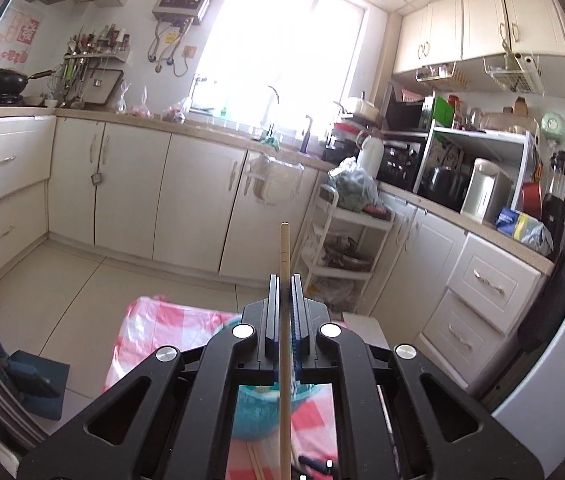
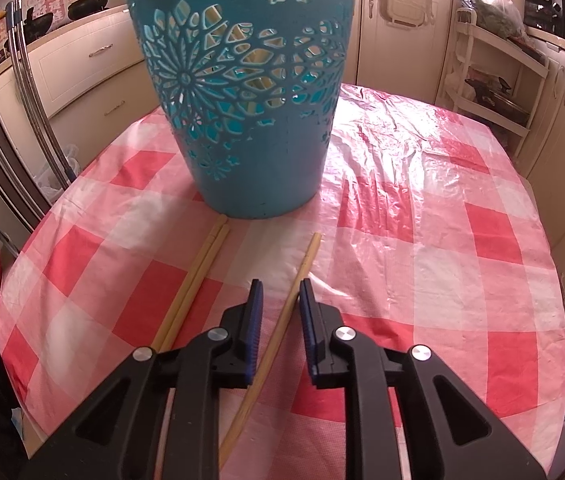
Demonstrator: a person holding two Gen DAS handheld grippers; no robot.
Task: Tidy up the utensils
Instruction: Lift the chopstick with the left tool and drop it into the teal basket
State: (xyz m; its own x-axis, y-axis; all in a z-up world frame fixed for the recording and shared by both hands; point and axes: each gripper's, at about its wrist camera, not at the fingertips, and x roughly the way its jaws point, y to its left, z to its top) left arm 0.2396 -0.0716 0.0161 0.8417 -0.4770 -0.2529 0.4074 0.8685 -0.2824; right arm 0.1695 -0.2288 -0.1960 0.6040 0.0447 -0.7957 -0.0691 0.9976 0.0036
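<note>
Here, in the left wrist view, one pale wooden chopstick (image 1: 284, 320) is clenched in the left hand-held gripper (image 1: 284, 292), raised above a teal perforated plastic basket (image 1: 250, 416). In the right wrist view, the right hand-held gripper (image 2: 280, 292) is released around a single chopstick (image 2: 282, 320); a chopstick pair (image 2: 196, 280) lies beside it on the checked tabletop (image 2: 442, 240). Three seem left.

Matte black tongs (image 2: 280, 292) with blue ribbed pads (image 2: 256, 320), round silver screws (image 2: 218, 334), cut-out linkage arms.
</note>
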